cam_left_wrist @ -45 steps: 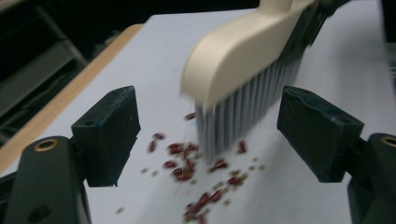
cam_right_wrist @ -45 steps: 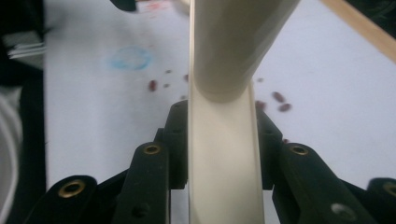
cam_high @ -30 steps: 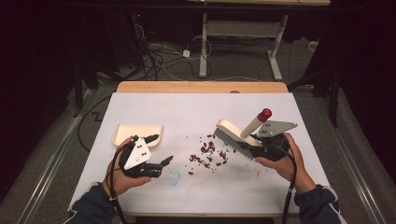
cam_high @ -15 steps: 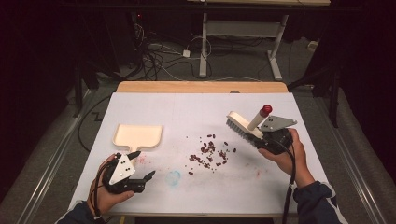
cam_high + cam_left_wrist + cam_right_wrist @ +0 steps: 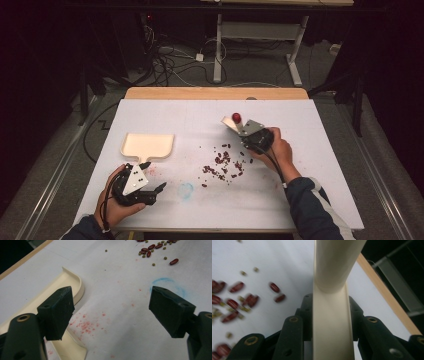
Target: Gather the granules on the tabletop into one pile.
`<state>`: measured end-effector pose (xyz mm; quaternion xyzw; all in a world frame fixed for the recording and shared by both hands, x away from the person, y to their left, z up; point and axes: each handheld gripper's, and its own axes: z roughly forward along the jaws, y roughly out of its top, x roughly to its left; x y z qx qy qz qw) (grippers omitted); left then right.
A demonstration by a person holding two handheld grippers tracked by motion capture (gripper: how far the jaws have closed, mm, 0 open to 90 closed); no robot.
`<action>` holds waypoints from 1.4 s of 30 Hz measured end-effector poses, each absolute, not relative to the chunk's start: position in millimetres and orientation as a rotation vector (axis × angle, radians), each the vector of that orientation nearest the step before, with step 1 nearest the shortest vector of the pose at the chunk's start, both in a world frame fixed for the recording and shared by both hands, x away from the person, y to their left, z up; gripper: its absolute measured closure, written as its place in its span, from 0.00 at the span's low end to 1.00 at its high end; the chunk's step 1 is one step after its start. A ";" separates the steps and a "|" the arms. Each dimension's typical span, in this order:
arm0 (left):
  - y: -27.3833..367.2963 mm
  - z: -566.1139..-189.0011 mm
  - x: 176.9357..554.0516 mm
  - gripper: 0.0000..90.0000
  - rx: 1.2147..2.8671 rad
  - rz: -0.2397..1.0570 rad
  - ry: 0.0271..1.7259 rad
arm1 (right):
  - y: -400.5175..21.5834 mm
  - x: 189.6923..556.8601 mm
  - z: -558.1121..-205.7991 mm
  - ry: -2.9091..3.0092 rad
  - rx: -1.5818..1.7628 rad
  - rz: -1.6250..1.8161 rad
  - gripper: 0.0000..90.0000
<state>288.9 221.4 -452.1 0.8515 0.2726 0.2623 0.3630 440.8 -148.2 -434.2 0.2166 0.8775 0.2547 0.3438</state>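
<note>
right hand-held gripper [image 5: 248, 136] grips brush [image 5: 232, 121] | beans [image 5: 223, 165] scattered on table [image 5: 320, 150] | dustpan [image 5: 148, 146] near left hand-held gripper [image 5: 156, 189]

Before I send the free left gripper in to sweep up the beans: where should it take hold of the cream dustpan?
Probably by its short handle, the narrow stub on the dustpan facing the person. It lies flat beside the open left gripper, so come from the near side, one jaw on each flank; the pan body looks too wide.

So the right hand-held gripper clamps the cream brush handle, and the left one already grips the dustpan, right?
Not quite. The left hand-held gripper is open and empty beside the dustpan, as the left gripper view shows. The right hand-held gripper does clamp the brush handle.
</note>
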 end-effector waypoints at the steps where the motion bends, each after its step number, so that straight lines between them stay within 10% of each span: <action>1: 221.3 -451.7 289.1 0.22 2.189 0.672 0.701 | -142.8 440.4 -436.9 2.292 0.551 0.682 0.75; 22: 220.9 -451.0 284.4 0.22 2.191 0.654 0.691 | -129.2 369.7 -437.7 2.445 0.214 0.828 0.75; 42: 223.6 -452.1 287.5 0.22 2.186 0.616 0.695 | -70.6 441.4 -436.6 2.400 0.261 0.838 0.75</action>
